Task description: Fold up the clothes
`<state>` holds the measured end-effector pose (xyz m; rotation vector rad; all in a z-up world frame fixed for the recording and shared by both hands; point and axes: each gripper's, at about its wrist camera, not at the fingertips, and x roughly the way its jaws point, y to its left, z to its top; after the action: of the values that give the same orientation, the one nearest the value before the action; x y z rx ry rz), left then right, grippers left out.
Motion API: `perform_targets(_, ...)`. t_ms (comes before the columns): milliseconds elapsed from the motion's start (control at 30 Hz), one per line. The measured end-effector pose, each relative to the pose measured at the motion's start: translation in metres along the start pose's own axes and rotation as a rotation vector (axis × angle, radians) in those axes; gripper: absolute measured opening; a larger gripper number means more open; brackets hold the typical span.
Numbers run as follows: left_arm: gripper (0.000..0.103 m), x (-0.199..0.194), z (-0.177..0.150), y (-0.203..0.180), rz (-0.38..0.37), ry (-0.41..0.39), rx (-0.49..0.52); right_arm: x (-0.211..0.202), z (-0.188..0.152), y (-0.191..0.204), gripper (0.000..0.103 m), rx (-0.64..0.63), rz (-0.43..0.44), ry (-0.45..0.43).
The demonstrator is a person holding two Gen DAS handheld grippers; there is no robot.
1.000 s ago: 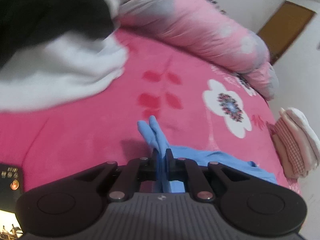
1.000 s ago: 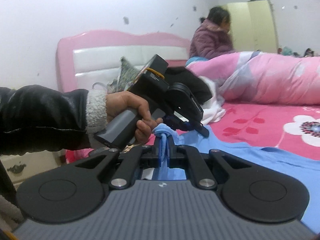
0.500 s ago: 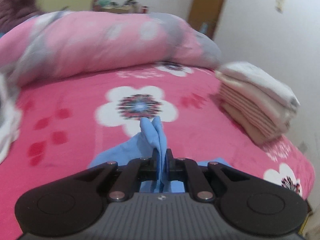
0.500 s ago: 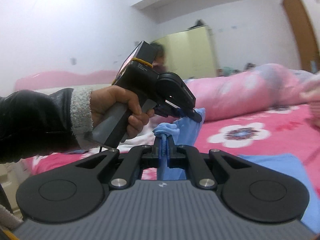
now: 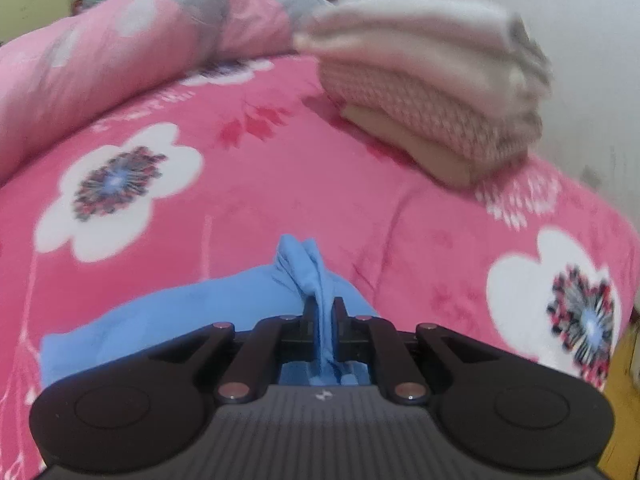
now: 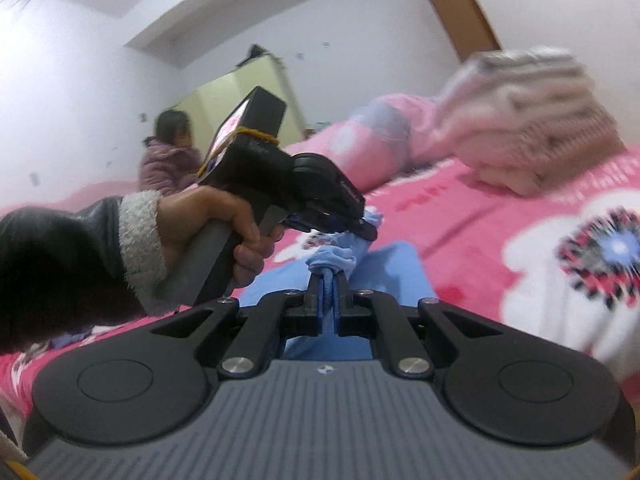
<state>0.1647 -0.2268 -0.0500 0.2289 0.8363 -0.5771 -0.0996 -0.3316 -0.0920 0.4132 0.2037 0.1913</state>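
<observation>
Right now we're seeing the left gripper (image 5: 321, 312) with jaws easing apart, a bunched fold of the blue garment (image 5: 208, 312) between its pads. We're also seeing the right gripper (image 6: 328, 286) clamped tight on another bunched blue fold, just beside the left one. Soft, thin cloth is trailing flat onto the fuzzy pink floral blanket (image 5: 248, 200). Farther off, a blurred stack of folded clothes (image 5: 432, 96) is sitting near the bed's edge, a puffy pink quilt (image 5: 120, 56) behind.

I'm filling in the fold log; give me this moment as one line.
left gripper: jaws opening, blue garment between them | right gripper: shut on blue garment | folded stack: on bed
</observation>
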Motion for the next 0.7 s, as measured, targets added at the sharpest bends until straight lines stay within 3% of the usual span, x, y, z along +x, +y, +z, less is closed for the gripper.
perform_targets(67,0.026,0.005,-0.005,0.0,-0.018,-0.011,0.015,0.001,-0.006,-0.014,0.003,0.061,-0.009,0.017)
perform_targets(133,0.046,0.0,-0.007,0.003,-0.03,-0.032,0.017,0.004,-0.011,-0.026,0.003,0.13,-0.011,0.034)
perform_targets(233,0.058,-0.026,-0.008,0.009,-0.046,-0.085,0.016,0.002,-0.012,-0.034,0.003,0.192,-0.006,0.043)
perform_targets(433,0.068,-0.116,-0.034,0.036,-0.041,-0.174,0.014,0.005,-0.01,-0.036,0.003,0.241,0.016,0.058)
perform_targets(567,0.069,-0.161,-0.079,0.05,0.007,-0.14,0.042,0.007,-0.007,-0.04,0.003,0.265,0.034,0.067)
perform_targets(700,0.069,-0.183,-0.134,0.065,0.01,-0.077,-0.002,0.001,0.004,-0.031,0.003,0.223,0.056,0.047)
